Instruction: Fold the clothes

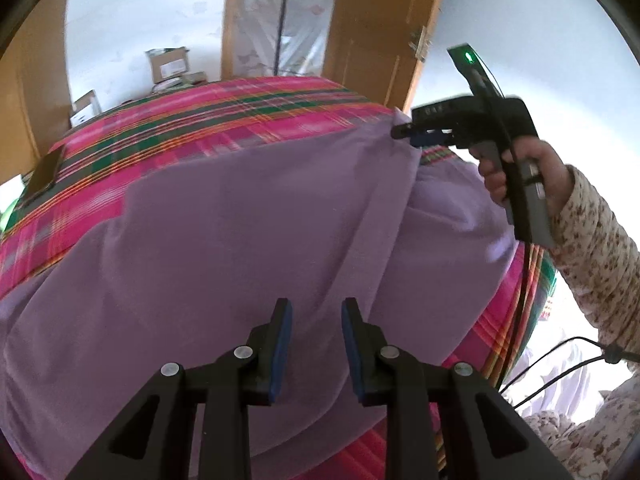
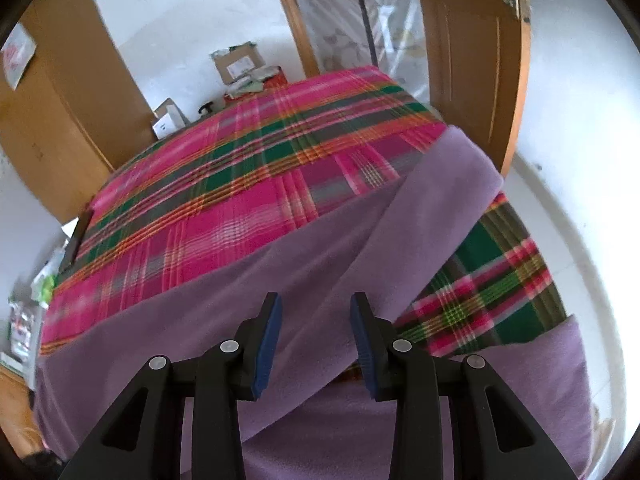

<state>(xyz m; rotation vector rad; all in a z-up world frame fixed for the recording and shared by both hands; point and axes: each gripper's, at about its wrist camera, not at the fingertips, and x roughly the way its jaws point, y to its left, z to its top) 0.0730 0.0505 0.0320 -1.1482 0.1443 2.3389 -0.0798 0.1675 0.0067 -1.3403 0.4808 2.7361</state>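
- A lilac garment (image 1: 248, 216) is spread over the near part of a bed covered by a pink, green and orange plaid blanket (image 2: 224, 184); its right end is draped over the bed's right edge.
- The left gripper (image 1: 316, 312) is held above the lilac cloth, jaws apart, nothing between the blue pads (image 1: 282, 344).
- The right gripper (image 2: 316, 308) is seen over a folded band of the garment, jaws apart, no cloth pinched.
- In the left wrist view the right gripper's tip meets the garment's far right edge; a grip there cannot be told.
- The right hand (image 1: 516, 172) wears a floral sleeve (image 1: 600, 248).
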